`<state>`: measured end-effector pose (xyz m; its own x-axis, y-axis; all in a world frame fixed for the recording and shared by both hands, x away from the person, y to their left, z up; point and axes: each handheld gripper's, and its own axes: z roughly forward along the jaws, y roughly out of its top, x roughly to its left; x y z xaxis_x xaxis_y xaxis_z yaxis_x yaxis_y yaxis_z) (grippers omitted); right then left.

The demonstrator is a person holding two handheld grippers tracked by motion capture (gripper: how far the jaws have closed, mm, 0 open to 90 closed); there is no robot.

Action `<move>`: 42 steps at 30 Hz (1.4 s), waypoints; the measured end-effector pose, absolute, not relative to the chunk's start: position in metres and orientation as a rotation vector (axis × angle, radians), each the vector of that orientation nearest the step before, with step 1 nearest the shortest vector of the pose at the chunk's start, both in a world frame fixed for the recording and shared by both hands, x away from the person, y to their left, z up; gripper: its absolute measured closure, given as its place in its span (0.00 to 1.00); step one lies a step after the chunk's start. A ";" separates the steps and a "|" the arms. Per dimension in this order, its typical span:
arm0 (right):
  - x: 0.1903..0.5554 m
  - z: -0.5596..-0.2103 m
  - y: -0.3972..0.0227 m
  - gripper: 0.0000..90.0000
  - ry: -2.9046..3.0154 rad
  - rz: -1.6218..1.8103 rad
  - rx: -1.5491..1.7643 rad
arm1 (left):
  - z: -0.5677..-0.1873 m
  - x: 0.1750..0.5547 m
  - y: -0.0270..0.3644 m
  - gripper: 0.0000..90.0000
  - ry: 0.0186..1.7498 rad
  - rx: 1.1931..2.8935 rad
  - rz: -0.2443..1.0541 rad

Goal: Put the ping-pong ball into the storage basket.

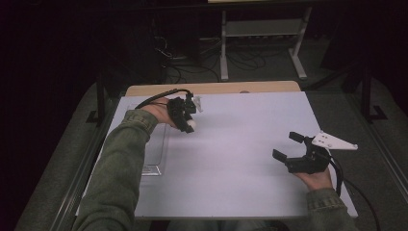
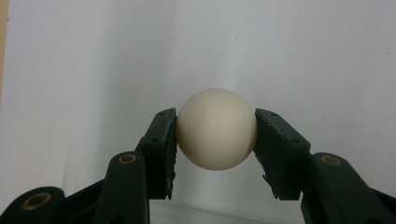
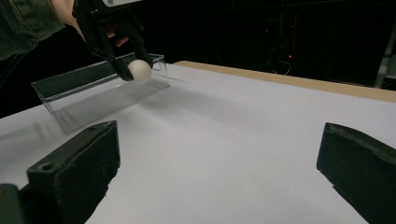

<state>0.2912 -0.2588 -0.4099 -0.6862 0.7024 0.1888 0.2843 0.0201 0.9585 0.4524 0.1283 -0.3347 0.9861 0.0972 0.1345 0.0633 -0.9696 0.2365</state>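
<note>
The ball [image 2: 216,129] pinched in the left tool [image 2: 216,140] is a plain creamy off-white, no markings, and both tools are matte black, with the right tool [image 1: 288,146] carrying a pale grey plate on top. Under them the surface [image 1: 240,144] is a flat pale lilac-white with a light wood strip along its far edge. Just beside the left tool there's a clear tray [image 3: 93,88], totally see-through, and the sleeves [image 1: 115,173] are a faded olive green.

Left gripper [image 3: 135,70] pinches white ball [image 3: 139,71] above clear tray [image 3: 93,95].

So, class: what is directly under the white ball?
The white ball hangs clamped in the left claw; below it lies bare white table. The clear tray sits beside it, seemingly empty.
</note>
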 end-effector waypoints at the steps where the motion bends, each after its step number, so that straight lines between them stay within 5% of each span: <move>1: 0.291 -0.410 -0.259 0.00 1.966 1.708 1.010 | -0.333 0.451 0.127 0.56 0.117 2.899 0.215; 42: 0.291 -0.409 -0.259 0.00 1.978 1.704 0.993 | -0.270 0.423 0.132 0.56 0.073 2.961 0.285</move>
<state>0.2911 -0.2586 -0.4086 -0.6948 0.6966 0.1786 0.2798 0.0330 0.9595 0.4226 0.1321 -0.2702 0.9805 0.0646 0.1855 0.0328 -0.9850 0.1694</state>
